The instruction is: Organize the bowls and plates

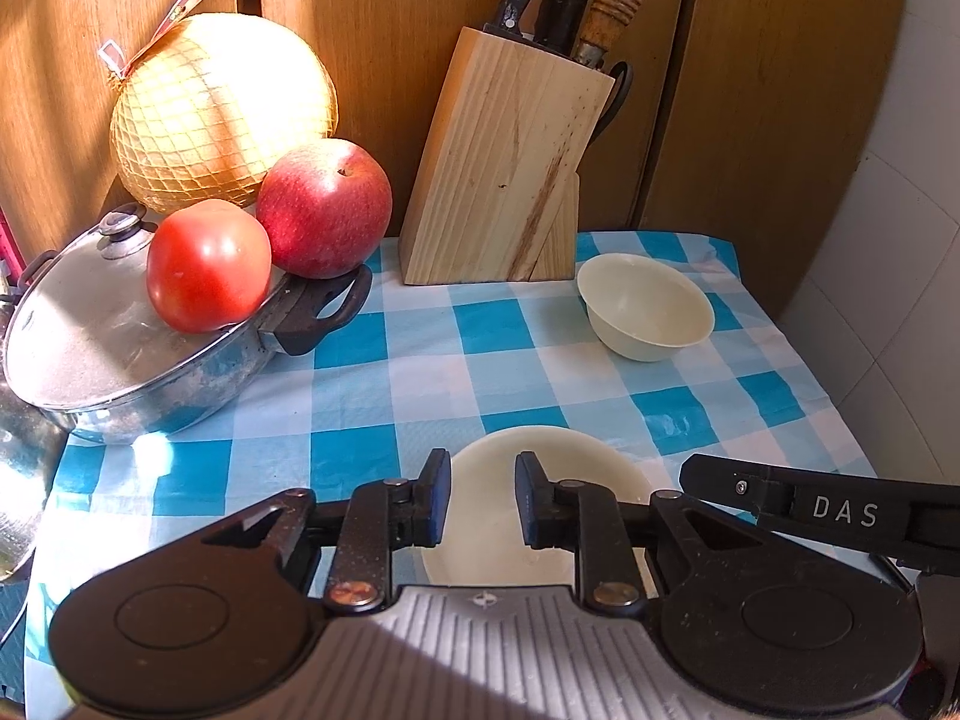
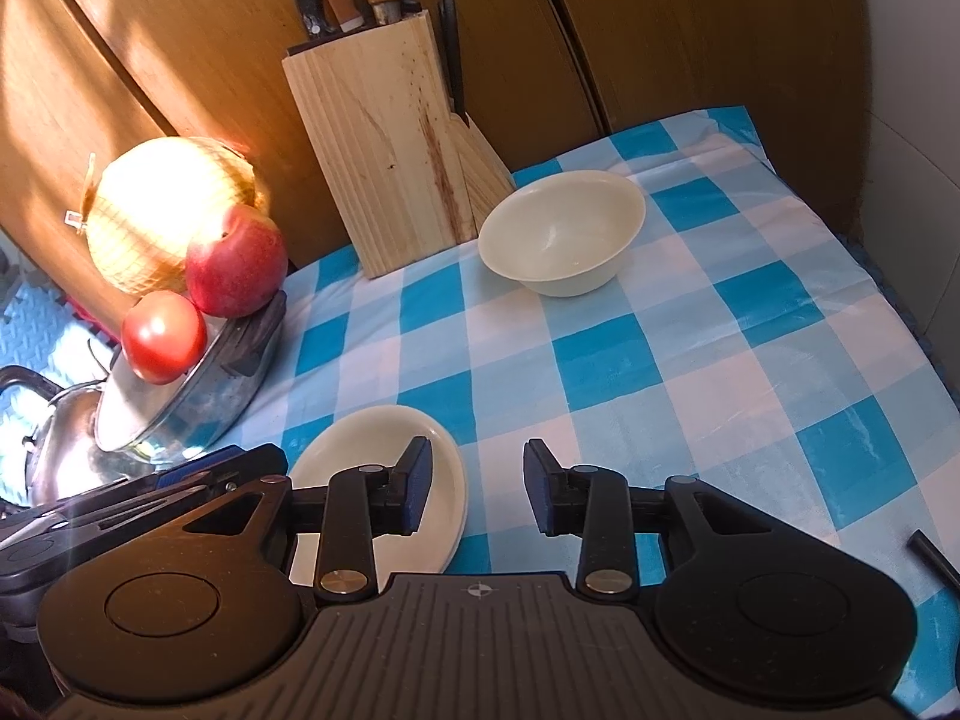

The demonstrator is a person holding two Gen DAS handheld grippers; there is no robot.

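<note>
A cream plate [image 1: 486, 516] lies on the blue checked tablecloth [image 1: 420, 372] at the near edge, and my left gripper [image 1: 483, 498] hovers open right over it, nothing between its fingers. A cream bowl [image 1: 647, 306] stands upright farther back on the right, beside the knife block. In the right wrist view the same plate [image 2: 360, 456] lies at lower left, the bowl [image 2: 564, 231] at centre back. My right gripper [image 2: 477, 489] is open above the cloth, just right of the plate, its left finger overlapping the plate's rim.
A wooden knife block [image 1: 510, 168] stands at the back. On the left a steel lidded pan [image 1: 120, 348] carries a tomato [image 1: 207, 264] and an apple [image 1: 324, 207], with a netted pomelo [image 1: 222, 108] behind. A kettle [image 2: 60, 444] sits far left. Wooden panels close the back.
</note>
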